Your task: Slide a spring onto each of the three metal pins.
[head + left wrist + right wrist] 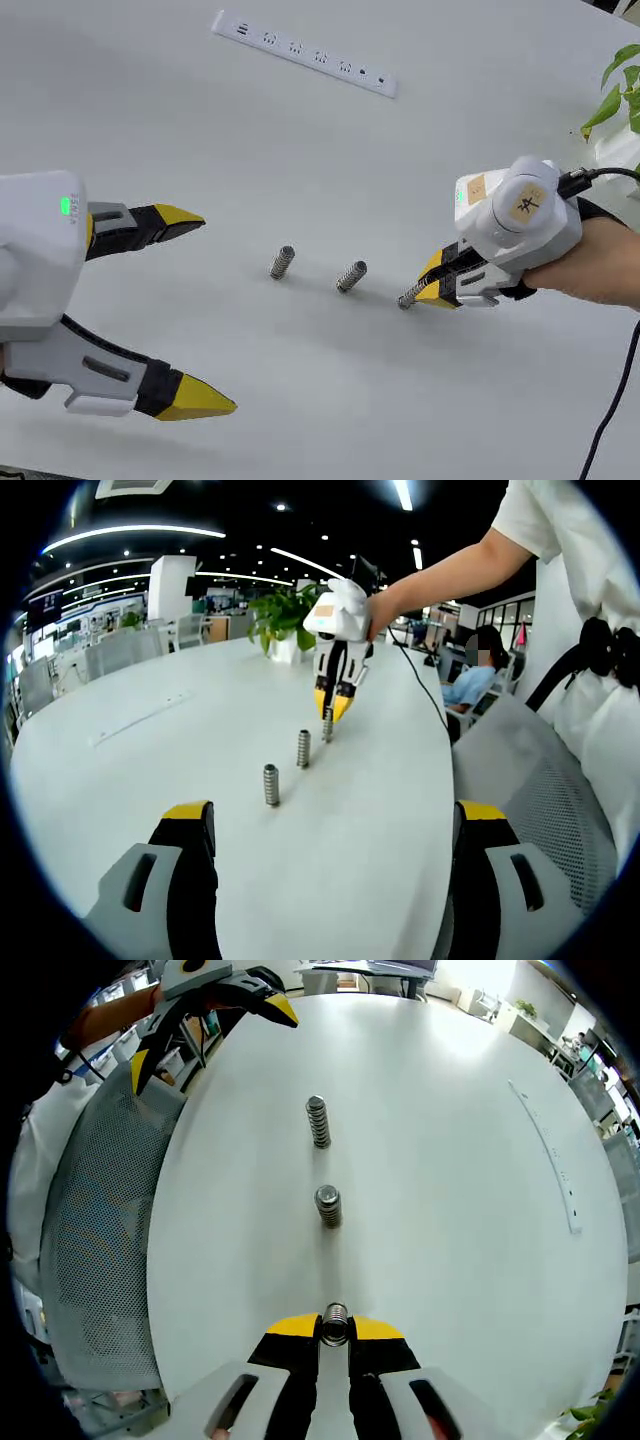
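Apparently the final step is being finished: the last spring (335, 1320) is being pinched at the right gripper's (431, 282) tips, the left gripper (215, 312) being held spread. Gentle release is called for next.

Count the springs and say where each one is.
3, in a row on the table: first spring nearest the left tool, second spring in the middle, third spring gripped by the right tool.

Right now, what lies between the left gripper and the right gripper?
Two upright springs, near spring and middle spring, seen in the left gripper view.
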Tool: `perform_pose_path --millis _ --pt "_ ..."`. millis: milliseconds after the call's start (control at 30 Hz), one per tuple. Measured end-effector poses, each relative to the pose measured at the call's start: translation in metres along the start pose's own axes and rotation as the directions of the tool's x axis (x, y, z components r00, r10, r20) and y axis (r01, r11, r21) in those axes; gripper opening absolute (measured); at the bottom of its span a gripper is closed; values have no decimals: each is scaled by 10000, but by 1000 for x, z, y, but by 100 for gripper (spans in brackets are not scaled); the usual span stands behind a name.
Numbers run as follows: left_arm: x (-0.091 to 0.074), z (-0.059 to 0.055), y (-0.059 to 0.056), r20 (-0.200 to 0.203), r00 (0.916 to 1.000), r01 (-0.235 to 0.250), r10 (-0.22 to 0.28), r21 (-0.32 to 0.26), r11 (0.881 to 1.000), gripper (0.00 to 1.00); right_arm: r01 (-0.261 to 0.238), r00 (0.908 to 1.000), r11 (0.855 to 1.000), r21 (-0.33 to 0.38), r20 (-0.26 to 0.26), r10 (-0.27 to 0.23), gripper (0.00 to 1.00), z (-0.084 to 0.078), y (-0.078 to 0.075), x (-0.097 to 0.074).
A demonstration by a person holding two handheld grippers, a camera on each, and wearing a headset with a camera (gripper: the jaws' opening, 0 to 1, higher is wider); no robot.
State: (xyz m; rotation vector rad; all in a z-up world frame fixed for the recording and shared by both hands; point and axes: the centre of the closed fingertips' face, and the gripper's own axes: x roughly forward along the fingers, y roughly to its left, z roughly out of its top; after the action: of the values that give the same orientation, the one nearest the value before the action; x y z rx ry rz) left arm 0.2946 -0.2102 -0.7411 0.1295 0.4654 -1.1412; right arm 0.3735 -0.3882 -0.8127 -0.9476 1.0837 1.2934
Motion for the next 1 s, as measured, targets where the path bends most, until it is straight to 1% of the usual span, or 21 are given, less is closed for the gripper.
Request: perform_pose_path --millis 333,700,1000 --pt "0 0 1 22 10000 -6 7 -46 10000 98 -10 10000 10000 -27 -65 9 7 -5 -6 7" --pt "0 1 1 50 10000 0 0 -45 10000 98 -21 9999 10000 -89 -126 20 7 -6 -6 10" --pt "0 2 0 62 10000 0 1 -36 10000 97 -92 9999 9999 50 -93 93 9 -6 -4 9"
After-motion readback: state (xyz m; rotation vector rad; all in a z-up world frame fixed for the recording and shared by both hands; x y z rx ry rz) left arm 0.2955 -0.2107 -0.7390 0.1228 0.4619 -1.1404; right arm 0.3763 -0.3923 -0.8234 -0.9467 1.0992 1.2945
